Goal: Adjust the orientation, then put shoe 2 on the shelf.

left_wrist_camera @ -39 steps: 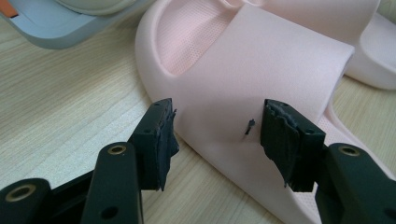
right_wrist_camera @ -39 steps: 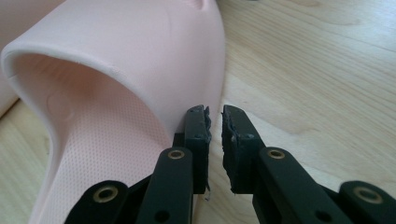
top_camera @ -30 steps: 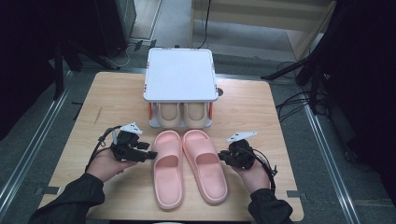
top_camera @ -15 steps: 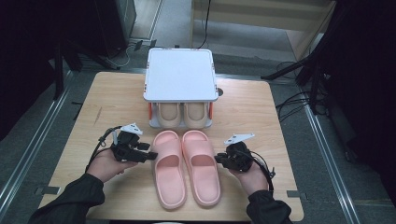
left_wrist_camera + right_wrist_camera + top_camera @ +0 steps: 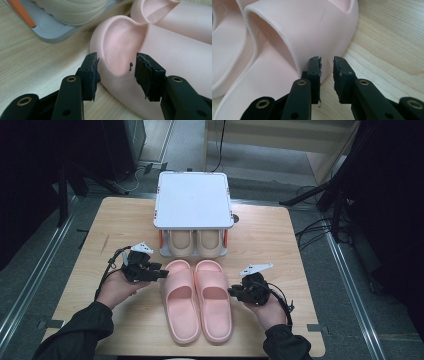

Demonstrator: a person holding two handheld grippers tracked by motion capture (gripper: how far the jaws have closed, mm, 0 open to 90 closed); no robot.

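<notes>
pink slippers (image 5: 198,300) | no readable writing | left gripper (image 5: 116,72) jaws apart

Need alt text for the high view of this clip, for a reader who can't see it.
A person's two hands hold the left gripper and the right gripper either side of a pair of pink slippers lying side by side on a wooden table. Behind the slippers stands a small white rack with a beige pair on its lower shelf.
</notes>
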